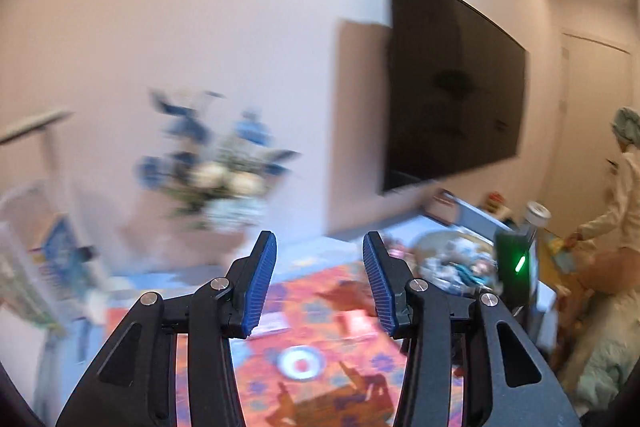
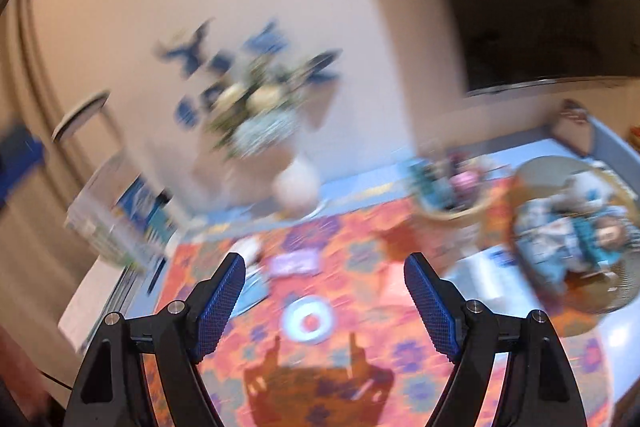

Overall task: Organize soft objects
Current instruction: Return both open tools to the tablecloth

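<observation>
Left gripper [image 1: 320, 247] part-spread, right gripper [image 2: 325, 267] wider; we note both empty above the orange mat [image 2: 360, 235].

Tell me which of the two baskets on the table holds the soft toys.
The larger basket at the right end holds the soft toys; the smaller basket left of it holds small colourful items, too blurred to name.

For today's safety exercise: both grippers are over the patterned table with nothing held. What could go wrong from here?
1. Both views are smeared with motion, so a reach toward the basket of soft items could miss.
2. The vase of flowers stands at the table's far edge; a sweeping left gripper or right gripper, both open and empty, might tip it.
3. A person stands near the table's end.
</observation>
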A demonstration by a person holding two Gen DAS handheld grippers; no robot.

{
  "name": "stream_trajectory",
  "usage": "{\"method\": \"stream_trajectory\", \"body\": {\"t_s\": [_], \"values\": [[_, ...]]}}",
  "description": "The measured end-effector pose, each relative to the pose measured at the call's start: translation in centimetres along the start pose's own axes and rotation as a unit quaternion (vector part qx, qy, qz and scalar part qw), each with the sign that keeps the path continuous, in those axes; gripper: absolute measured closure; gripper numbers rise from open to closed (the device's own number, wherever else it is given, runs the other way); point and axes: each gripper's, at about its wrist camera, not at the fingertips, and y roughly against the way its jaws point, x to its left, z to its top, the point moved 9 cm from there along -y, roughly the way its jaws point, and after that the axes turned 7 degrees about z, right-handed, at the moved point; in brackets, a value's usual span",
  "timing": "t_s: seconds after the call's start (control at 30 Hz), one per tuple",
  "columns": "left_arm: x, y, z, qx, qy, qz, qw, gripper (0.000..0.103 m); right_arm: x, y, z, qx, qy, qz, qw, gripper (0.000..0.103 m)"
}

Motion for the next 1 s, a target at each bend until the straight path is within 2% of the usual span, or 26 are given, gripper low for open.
{"method": "stream_trajectory", "body": {"t_s": [0.03, 0.07, 0.1, 0.13, 0.17, 0.23, 0.27, 0.3, 0.33, 0.37, 0.47, 0.53, 0.67, 0.73, 0.83, 1.0], "values": [[1.4, 0.9, 0.3, -0.002, 0.007, 0.014, 0.9999, 0.055, 0.8, -0.9, -0.6, 0.009, 0.006, 0.005, 1.0, 0.023], [3.0, 1.9, 0.4, -0.004, 0.013, 0.032, 0.9994, 0.039, 1.6, -1.8, -1.2, 0.018, 0.012, 0.008, 1.0, 0.023], [3.8, 2.2, 0.4, -0.004, 0.016, 0.041, 0.999, 0.016, 2.2, -2.7, -1.9, 0.025, 0.021, 0.009, 0.999, 0.022], [4.9, 2.5, 0.5, -0.008, 0.02, 0.055, 0.9982, 0.01, 2.5, -3.5, -2.5, 0.03, 0.03, 0.006, 0.999, 0.022], [6.1, 2.7, 0.1, -0.02, 0.024, 0.072, 0.9969, 0.01, 2.6, -4.5, -3.5, 0.037, 0.04, 0.0, 0.999, 0.022], [6.8, 1.8, -1.5, -0.019, 0.022, 0.073, 0.9969, 0.01, 2.2, -5.9, -4.9, 0.045, 0.053, -0.004, 0.998, 0.021], [7.4, 0.4, -3.6, -0.006, 0.026, 0.072, 0.9971, 0.01, 2.2, -6.5, -5.7, 0.046, 0.061, 0.011, 0.997, 0.021], [7.7, -0.4, -4.8, 0.003, 0.03, 0.075, 0.9967, 0.01, 2.2, -7.1, -6.7, 0.046, 0.07, 0.046, 0.995, 0.02], [8.2, -2.1, -7.0, 0.015, 0.035, 0.082, 0.9959, 0.01, 1.9, -7.8, -7.8, 0.05, 0.075, 0.061, 0.994, 0.013], [9.1, -4.7, -10.0, 0.031, 0.046, 0.094, 0.9941, 0.01, 1.2, -8.5, -8.8, 0.058, 0.08, 0.052, 0.994, 0.01], [11.1, -11.0, -17.6, 0.105, 0.084, 0.112, 0.9846, 0.011, -0.3, -10.1, -11.0, 0.085, 0.081, 0.041, 0.992, 0.01], [12.0, -13.9, -21.7, 0.144, 0.113, 0.109, 0.9771, 0.012, -1.1, -10.8, -11.8, 0.091, 0.073, 0.041, 0.992, 0.01], [12.9, -16.5, -26.3, 0.172, 0.138, 0.129, 0.9669, 0.013, -2.4, -12.6, -13.1, 0.115, 0.053, 0.038, 0.991, 0.009], [13.3, -16.8, -27.7, 0.195, 0.155, 0.131, 0.9596, 0.013, -2.6, -13.3, -13.4, 0.133, 0.043, 0.045, 0.989, 0.009], [13.9, -16.4, -27.6, 0.184, 0.18, 0.122, 0.9587, 0.012, -2.9, -13.8, -13.5, 0.144, 0.041, 0.038, 0.988, 0.009], [14.0, -17.1, -28.2, 0.2, 0.193, 0.11, 0.9544, 0.012, -2.8, -14.1, -14.0, 0.154, 0.057, 0.02, 0.986, 0.009]]}}
